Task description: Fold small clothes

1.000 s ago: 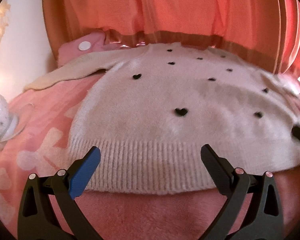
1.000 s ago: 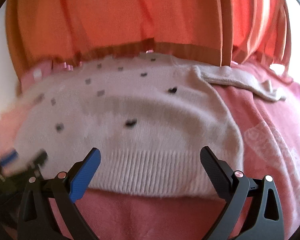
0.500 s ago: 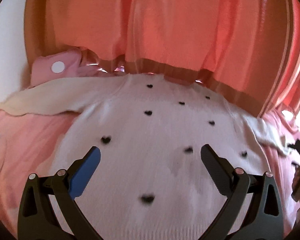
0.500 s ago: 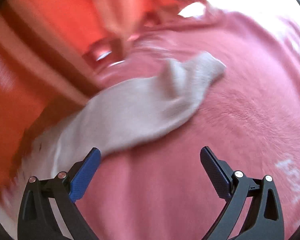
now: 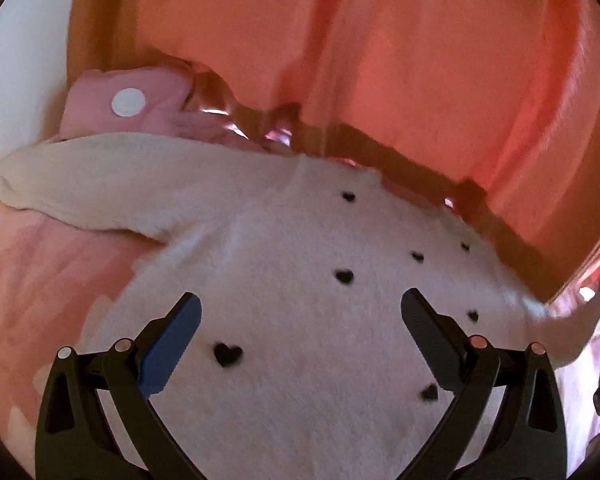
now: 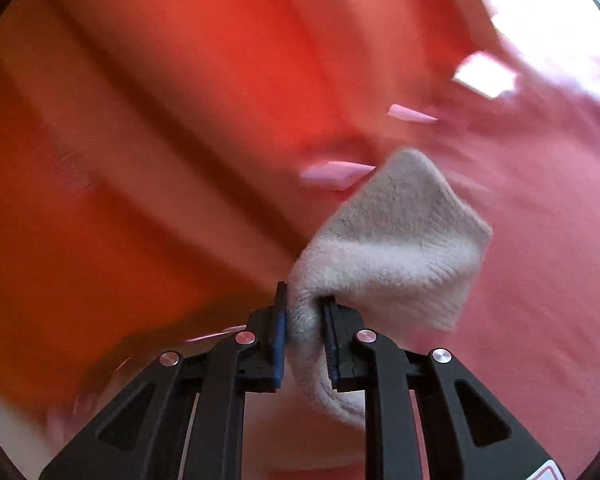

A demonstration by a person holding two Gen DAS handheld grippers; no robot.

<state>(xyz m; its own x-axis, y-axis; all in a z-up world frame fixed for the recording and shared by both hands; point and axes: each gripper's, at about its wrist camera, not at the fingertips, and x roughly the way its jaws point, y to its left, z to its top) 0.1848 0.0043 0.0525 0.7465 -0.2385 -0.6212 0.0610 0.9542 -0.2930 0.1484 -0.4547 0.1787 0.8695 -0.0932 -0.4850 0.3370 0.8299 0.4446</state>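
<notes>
A small cream sweater with black hearts lies flat on a pink blanket. Its left sleeve stretches out to the left. My left gripper is open and hovers over the sweater's chest, touching nothing. In the right wrist view my right gripper is shut on the sweater's right sleeve. The sleeve's cuff end sticks up past the fingers, lifted off the blanket.
An orange curtain hangs right behind the sweater and also fills the left of the right wrist view. A pink cushion with a white dot lies at the back left, by a white wall.
My right gripper moved to the right sleeve and closed on it, lifting its end. My left gripper moved up from the hem to over the chest and stayed open.
</notes>
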